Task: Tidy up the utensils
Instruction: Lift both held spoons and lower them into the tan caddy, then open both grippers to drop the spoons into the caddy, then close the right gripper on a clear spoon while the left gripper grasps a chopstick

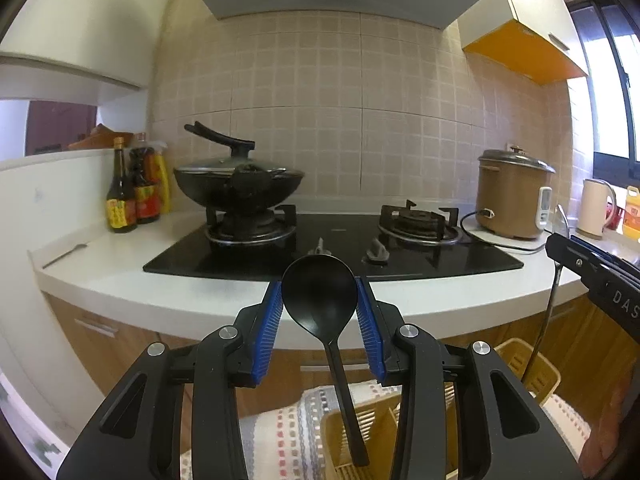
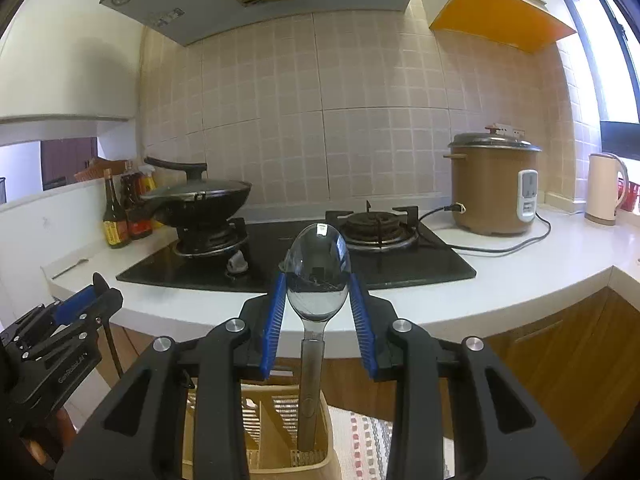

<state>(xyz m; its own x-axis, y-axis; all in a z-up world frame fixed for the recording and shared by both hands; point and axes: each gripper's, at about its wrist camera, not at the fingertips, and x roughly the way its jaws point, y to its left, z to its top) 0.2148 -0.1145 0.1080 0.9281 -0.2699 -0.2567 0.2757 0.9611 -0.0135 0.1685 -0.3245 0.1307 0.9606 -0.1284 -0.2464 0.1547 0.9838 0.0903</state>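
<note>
A black ladle (image 1: pixel 320 300) is seen bowl-up between the spread blue pads of the left tool (image 1: pixel 320 312), apparently untouched, its handle in the yellow utensil holder (image 1: pixel 360 440). Likewise, a steel spoon (image 2: pixel 318 272) stands between the spread right tool (image 2: pixel 318 304), handle in the holder (image 2: pixel 280 432) below the white surface (image 2: pixel 520 276).

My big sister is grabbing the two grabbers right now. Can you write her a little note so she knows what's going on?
Left gripper: open, blue pads either side of the black spoon's bowl, maybe just touching.
Right gripper: open around the metal spoon's bowl, gaps both sides.
Both spoons stand handle-down in the yellow basket.
Left to do: let go and back away. A small utensil lies on the counter, near the bottles; likely next.
</note>
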